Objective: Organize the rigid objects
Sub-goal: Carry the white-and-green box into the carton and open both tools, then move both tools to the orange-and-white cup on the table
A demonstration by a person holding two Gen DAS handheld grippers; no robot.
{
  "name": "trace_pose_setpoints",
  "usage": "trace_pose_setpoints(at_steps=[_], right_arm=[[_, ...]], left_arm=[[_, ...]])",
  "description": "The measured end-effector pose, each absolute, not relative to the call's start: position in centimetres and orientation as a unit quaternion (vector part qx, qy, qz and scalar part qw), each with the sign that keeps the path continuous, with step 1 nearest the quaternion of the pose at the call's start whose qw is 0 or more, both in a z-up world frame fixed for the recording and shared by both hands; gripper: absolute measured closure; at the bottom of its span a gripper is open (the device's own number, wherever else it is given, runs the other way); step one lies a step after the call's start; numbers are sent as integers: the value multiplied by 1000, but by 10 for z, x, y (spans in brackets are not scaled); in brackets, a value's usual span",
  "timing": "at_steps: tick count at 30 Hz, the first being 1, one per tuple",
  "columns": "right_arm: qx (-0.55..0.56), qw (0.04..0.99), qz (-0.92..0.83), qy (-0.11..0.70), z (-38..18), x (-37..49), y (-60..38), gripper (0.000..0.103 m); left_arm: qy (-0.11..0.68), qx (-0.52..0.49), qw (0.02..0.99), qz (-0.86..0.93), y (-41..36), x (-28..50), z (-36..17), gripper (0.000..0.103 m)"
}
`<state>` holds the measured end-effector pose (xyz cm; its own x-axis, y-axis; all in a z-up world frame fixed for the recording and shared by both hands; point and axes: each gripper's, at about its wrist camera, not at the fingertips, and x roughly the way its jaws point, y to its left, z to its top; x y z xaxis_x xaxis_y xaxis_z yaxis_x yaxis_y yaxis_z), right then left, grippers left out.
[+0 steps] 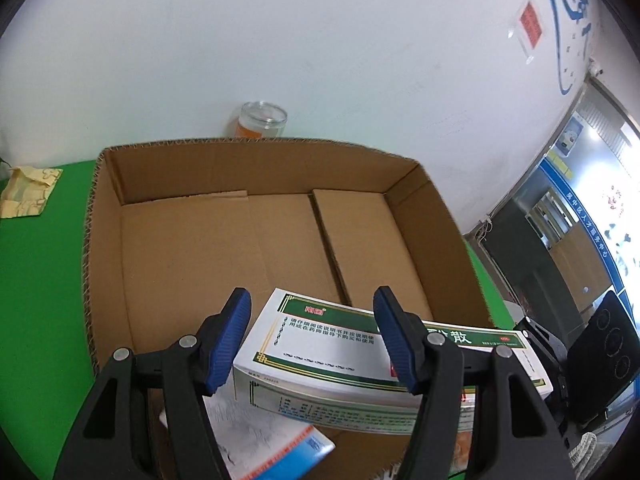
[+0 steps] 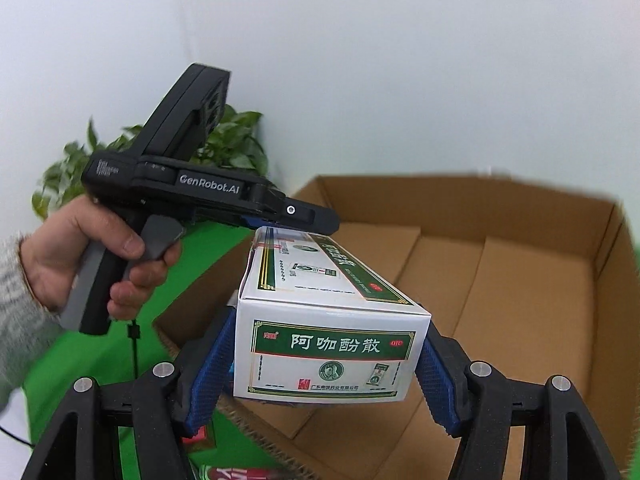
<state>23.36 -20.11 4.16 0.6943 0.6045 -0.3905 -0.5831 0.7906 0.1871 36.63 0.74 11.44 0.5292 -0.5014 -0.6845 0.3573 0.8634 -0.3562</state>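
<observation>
A long white and green medicine box (image 2: 324, 352) hangs over the near rim of an open cardboard carton (image 2: 500, 280). My right gripper (image 2: 326, 364) is shut on its near end, with a blue pad pressed on each side. My left gripper (image 1: 312, 320) stands with its jaws apart at the box's (image 1: 328, 344) far end. Its left pad (image 1: 228, 344) sits beside the end face and its right finger (image 1: 400, 344) crosses over the top. In the right wrist view the left gripper (image 2: 312, 216) sits over that far end, held by a person's hand (image 2: 92, 260).
The carton (image 1: 260, 240) stands on a green tabletop (image 1: 40, 280) against a white wall. A glass jar (image 1: 262, 120) is behind it and a crumpled yellow wrapper (image 1: 28, 192) to its left. Another white box (image 1: 272, 448) lies below my left fingers. A potted plant (image 2: 236, 148) stands at the back.
</observation>
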Motion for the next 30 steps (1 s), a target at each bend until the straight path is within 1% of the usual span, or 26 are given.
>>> trace_pose_setpoints(at_steps=[4, 9, 12, 14, 16, 17, 21, 24, 26, 30], right_arm=[[65, 911, 323, 250, 30, 255, -207, 31], [86, 901, 312, 289, 20, 269, -207, 31], [90, 892, 310, 317, 13, 272, -206, 30], [84, 888, 302, 337, 8, 277, -202, 25], [71, 883, 295, 358, 1, 280, -197, 15], [68, 882, 291, 365, -1, 280, -196, 13], [66, 890, 281, 354, 4, 266, -200, 12], [62, 898, 280, 335, 14, 245, -205, 12], [62, 903, 273, 325, 19, 225, -212, 12], [60, 916, 239, 317, 18, 182, -224, 12]], left_arm=[[444, -86, 860, -237, 3, 396, 95, 37], [483, -79, 843, -222, -4, 420, 65, 37], [492, -73, 841, -214, -6, 426, 58, 34], [499, -77, 837, -211, -4, 427, 54, 32], [501, -74, 837, -207, -6, 428, 51, 32], [502, -73, 837, -205, -7, 428, 50, 32], [493, -75, 844, -200, -4, 419, 53, 30], [479, -81, 850, -205, 4, 406, 66, 22], [463, -73, 858, -209, 4, 390, 79, 12], [434, -55, 867, -238, -4, 344, 100, 6]])
